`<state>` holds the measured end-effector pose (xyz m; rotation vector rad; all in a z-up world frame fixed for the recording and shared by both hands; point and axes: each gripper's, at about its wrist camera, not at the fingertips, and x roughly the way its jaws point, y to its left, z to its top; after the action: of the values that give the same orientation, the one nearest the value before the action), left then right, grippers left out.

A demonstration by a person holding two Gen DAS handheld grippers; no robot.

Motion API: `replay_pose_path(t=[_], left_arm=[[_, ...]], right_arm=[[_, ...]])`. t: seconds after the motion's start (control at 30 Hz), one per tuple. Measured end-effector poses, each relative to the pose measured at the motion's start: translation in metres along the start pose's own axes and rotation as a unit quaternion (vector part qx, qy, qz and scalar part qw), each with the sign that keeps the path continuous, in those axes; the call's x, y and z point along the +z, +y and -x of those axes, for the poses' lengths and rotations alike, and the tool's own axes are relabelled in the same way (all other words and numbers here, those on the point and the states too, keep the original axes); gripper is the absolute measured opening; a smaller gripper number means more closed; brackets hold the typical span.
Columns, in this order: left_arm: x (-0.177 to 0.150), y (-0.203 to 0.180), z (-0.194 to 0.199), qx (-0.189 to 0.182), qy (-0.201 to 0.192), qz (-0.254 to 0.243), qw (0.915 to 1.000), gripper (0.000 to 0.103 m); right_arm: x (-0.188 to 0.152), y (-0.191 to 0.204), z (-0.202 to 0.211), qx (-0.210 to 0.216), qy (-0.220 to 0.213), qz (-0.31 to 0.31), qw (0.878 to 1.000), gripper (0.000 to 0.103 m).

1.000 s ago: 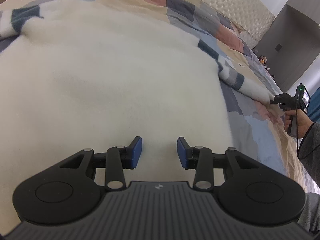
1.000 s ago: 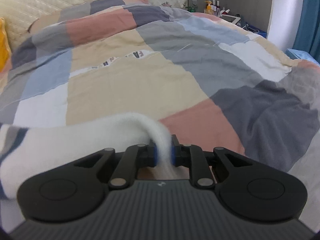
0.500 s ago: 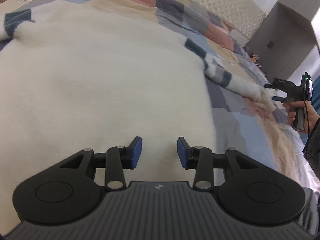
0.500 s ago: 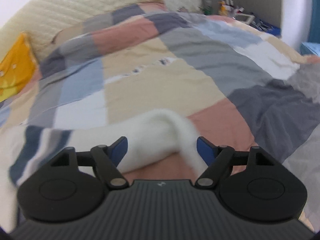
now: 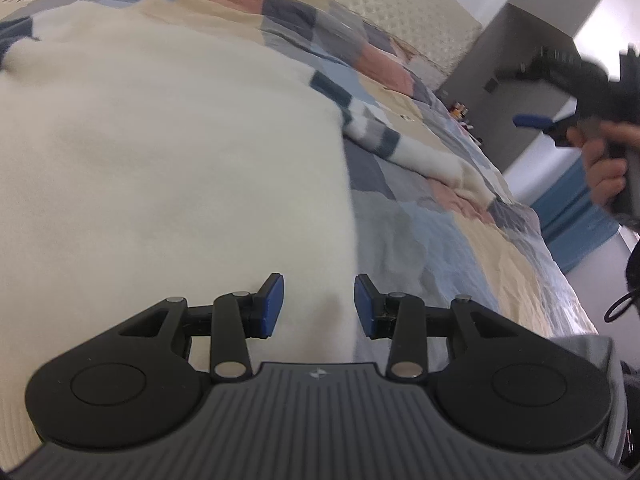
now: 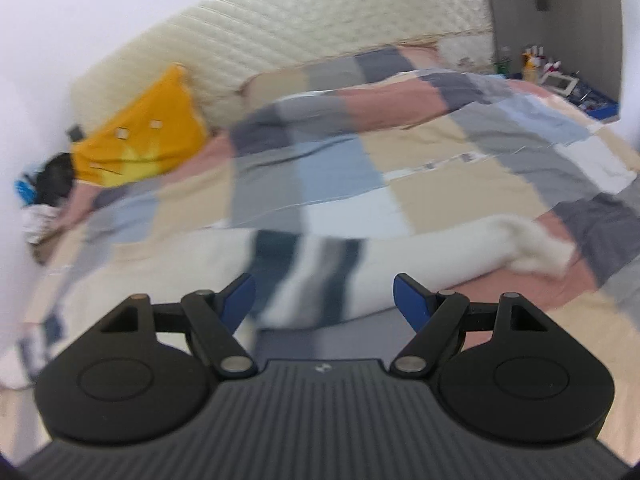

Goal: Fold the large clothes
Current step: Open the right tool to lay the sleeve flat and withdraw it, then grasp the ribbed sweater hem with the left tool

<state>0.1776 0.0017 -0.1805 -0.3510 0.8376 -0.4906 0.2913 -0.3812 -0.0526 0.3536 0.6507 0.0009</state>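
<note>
A large cream sweater (image 5: 160,152) lies spread flat on the patchwork quilt (image 5: 460,260). Its right sleeve (image 5: 420,156), banded in grey and navy, stretches out sideways with the cuff resting on the quilt. My left gripper (image 5: 319,306) hovers open just above the sweater's lower right edge, with nothing between its blue pads. My right gripper (image 6: 324,300) is open and empty, raised above the sleeve (image 6: 420,256). The fluffy cuff (image 6: 536,252) lies loose to its right. In the left wrist view a hand (image 5: 604,168) holds that gripper up in the air at the right.
A yellow pillow (image 6: 148,144) leans on the quilted cream headboard (image 6: 320,28). Bottles and small items crowd a nightstand (image 6: 552,76) at the far right. A dark cabinet (image 5: 508,52) and a blue curtain (image 5: 576,216) stand beyond the bed's right side.
My right gripper opened, let go of the sleeve cuff and lifted up and away. The sleeve now lies on the quilt. My left gripper drifted right toward the sweater's edge.
</note>
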Motion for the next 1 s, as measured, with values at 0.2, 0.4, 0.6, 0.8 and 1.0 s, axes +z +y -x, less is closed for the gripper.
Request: replay_pose_path(t=[0.2,0.4,0.6,0.8,1.0], left_arm=[[-0.014,-0.007,0.001,-0.011,0.015,-0.023,0.9996,0.045],[-0.026,-0.014,-0.006,0.0,0.026,-0.057,0.998,0.045],[-0.036,-0.027,-0.012,0.019,0.027,-0.112,0.9931,0.054],[-0.043,-0.032,-0.029,0.04,0.046,-0.141,0.9881,0.055],[-0.049,-0.039,-0.044,0.072,0.059,-0.179,0.9794,0.055]], right_arm=[[-0.049,0.046,0.023,0.048,0.027,-0.059,0.997,0.078],[-0.112,0.065,0.013,0.081,0.047,-0.116,0.989,0.078],[-0.15,0.07,-0.004,0.075,0.053,-0.096,0.991,0.078],[-0.156,0.058,-0.011,0.071,0.044,-0.102,0.991,0.078],[-0.158,0.05,-0.023,0.075,0.056,-0.121,0.988,0.078]])
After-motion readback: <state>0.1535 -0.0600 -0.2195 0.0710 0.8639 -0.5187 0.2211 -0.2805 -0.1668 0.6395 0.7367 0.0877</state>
